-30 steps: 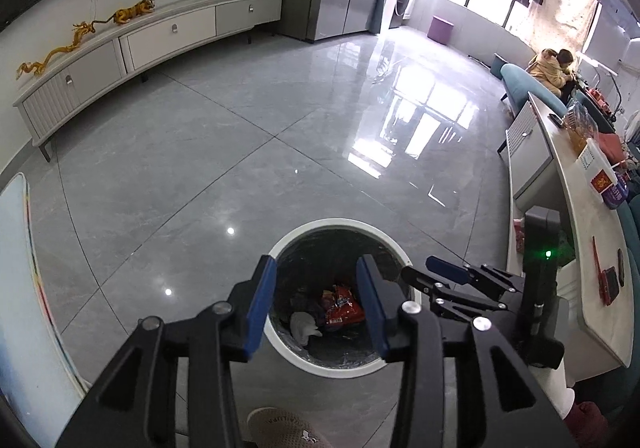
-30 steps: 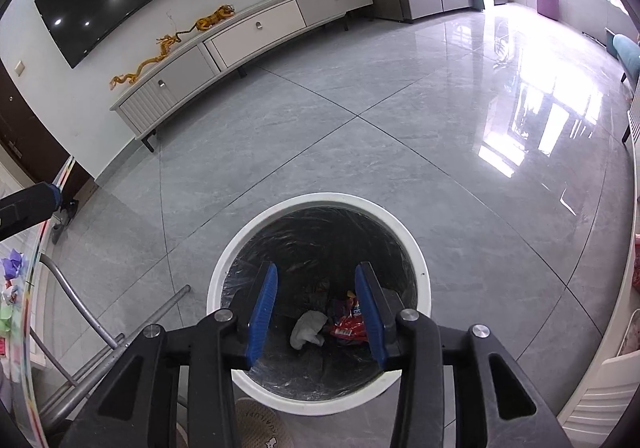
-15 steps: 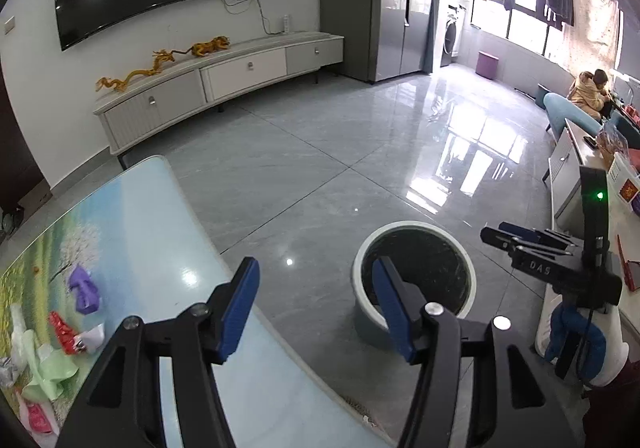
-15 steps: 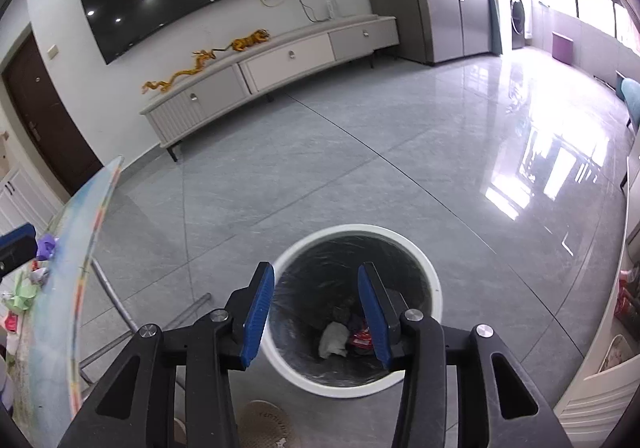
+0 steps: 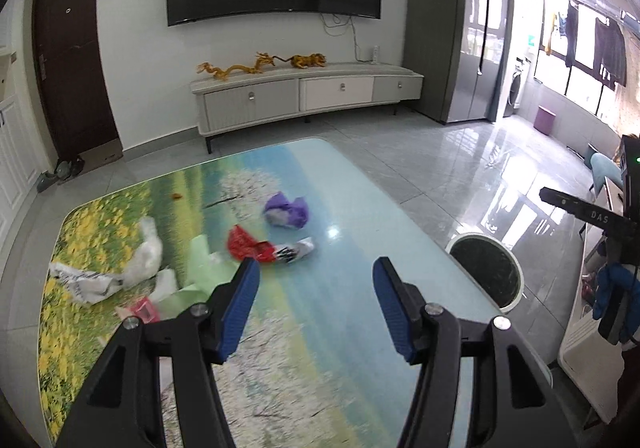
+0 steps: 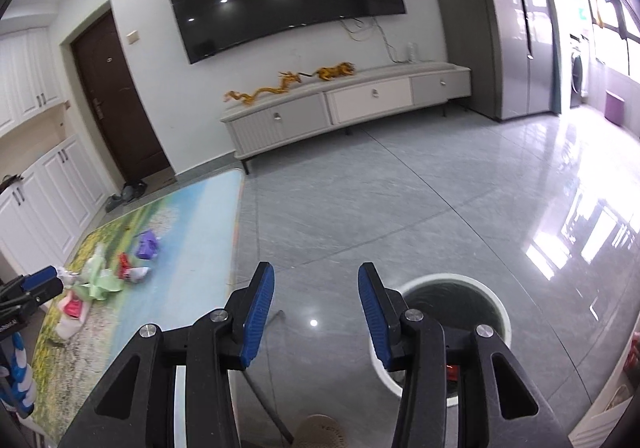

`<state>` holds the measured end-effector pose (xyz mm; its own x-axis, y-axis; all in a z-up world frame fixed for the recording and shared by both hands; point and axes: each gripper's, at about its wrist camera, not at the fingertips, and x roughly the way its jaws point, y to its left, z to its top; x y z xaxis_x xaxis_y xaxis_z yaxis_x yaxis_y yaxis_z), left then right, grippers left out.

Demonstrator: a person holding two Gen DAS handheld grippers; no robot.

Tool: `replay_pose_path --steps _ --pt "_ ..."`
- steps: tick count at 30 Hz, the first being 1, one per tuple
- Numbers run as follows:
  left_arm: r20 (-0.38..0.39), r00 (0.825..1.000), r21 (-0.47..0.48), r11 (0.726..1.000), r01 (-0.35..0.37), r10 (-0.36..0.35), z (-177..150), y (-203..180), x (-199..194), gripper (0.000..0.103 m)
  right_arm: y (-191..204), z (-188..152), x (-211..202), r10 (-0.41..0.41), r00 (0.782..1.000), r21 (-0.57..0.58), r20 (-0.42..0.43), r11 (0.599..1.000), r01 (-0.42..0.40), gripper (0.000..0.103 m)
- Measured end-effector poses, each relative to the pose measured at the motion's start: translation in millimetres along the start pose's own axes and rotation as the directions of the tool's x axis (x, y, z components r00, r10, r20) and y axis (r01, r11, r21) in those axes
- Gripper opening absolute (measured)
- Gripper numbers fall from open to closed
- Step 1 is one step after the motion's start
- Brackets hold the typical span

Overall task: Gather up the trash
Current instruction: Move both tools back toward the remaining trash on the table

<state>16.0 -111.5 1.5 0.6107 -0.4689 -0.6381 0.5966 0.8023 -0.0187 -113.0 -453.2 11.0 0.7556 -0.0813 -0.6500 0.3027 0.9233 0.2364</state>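
A glossy landscape-printed table (image 5: 340, 300) is carrying crumpled trash — purple wrapper (image 5: 287, 211), red wrapper (image 5: 245, 244), white bags (image 5: 132, 268) — lying toward its far-left corner.

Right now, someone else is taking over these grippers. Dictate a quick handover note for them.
Left gripper: open, empty, above the table.
Right gripper: open, empty, beside the trash bin on the floor.
Left on the table: purple wrapper, red wrapper, white bag, green paper, pink packet.
Done: a red scrap shows in the bin.
Next: probably the red wrapper, nearest the left gripper.
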Motion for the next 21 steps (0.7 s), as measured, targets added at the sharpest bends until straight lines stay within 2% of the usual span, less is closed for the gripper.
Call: replay_pose_path --steps 5,11,16,21 --pt "0.006 0.996 -0.076 0.993 -0.085 0.085 -23 52 -27 0.057 47 2 -4 0.049 0.999 -0.06 0.005 0.997 -0.049 0.042" --pt "-0.023 0.987 -0.179 0.971 -0.161 0.16 -63 111 -54 0.057 86 -5 -6 0.098 0.995 -0.112 -0.011 0.989 -0.099 0.042" --pt "-0.026 0.985 -0.232 0.958 -0.17 0.168 -89 132 -75 0.057 104 -11 -11 0.126 0.992 -0.142 -0.018 0.982 -0.127 0.042" --pt "-0.025 0.99 -0.23 0.963 -0.14 0.138 -99 131 -79 0.057 118 -15 -9 0.145 0.989 -0.163 -0.034 0.975 -0.149 0.042"
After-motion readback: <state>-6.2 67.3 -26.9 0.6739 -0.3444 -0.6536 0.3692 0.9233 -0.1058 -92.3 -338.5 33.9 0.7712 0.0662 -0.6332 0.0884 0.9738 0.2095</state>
